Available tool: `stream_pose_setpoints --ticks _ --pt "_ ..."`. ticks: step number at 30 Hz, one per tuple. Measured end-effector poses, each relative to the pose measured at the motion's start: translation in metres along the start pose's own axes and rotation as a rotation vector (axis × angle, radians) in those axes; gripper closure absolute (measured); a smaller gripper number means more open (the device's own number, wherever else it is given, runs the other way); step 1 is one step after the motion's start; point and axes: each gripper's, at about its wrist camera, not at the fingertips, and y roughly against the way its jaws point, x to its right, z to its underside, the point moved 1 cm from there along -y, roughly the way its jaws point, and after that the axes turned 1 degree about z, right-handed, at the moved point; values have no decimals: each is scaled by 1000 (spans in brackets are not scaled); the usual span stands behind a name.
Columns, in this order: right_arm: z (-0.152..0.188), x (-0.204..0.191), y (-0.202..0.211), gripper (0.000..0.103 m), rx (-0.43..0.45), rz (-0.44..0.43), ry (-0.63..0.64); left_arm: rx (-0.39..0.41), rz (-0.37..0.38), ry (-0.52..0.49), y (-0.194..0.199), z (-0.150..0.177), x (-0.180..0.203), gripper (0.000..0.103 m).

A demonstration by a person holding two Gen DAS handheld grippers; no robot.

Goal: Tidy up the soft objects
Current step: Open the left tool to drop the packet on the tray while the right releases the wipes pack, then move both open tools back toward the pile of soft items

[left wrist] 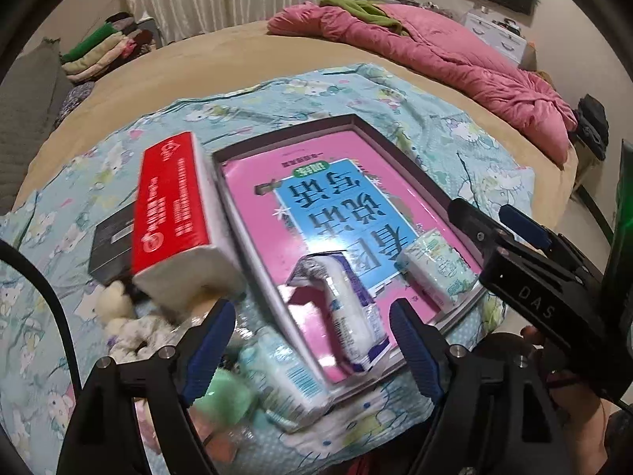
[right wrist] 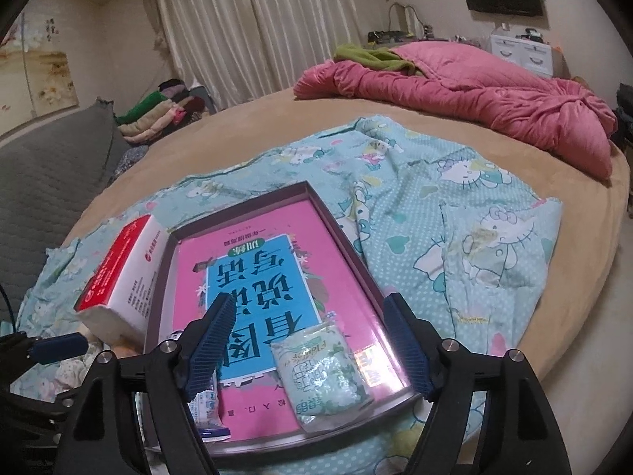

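Left gripper (left wrist: 312, 340): jaws apart, nothing clamped, above purple-white tissue pack (left wrist: 348, 316) lying in tray. Right gripper (right wrist: 308, 340): jaws apart, nothing clamped, above green tissue pack (right wrist: 322, 376) lying at tray's near right corner. Bed (right wrist: 277, 118): tan cover, pink quilt (right wrist: 494, 95) at far side. Blue cartoon-print sheet (right wrist: 455, 217): spread under everything. Tray (right wrist: 340, 221): shallow, dark-rimmed, pink-and-blue printed bottom. Red-and-white tissue box (left wrist: 174, 213): just beside tray's left edge. Third tissue pack (left wrist: 285, 380): outside tray's near edge
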Motion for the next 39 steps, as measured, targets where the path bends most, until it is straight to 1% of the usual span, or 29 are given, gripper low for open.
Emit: stream_pose_setpoints --ticks 8,16,23,29,35,39 --pt "-2 -18 17 24 46 -28 44 27 -14 52 20 6 -27 19" --pt "-4 -39 34 23 65 -69 76 64 -24 143 44 6 -70 19" --pt "-3 -65 49 23 72 -110 146 83 -57 219 61 7 -110 19" --pt "0 -90 60 23 79 -130 236 96 -82 272 73 14 -139 19" --pt "-1 -108 70 23 91 -151 300 85 -99 315 79 23 -164 19" --pt "-3 -119 78 23 91 -183 322 86 -119 349 83 30 -182 19"
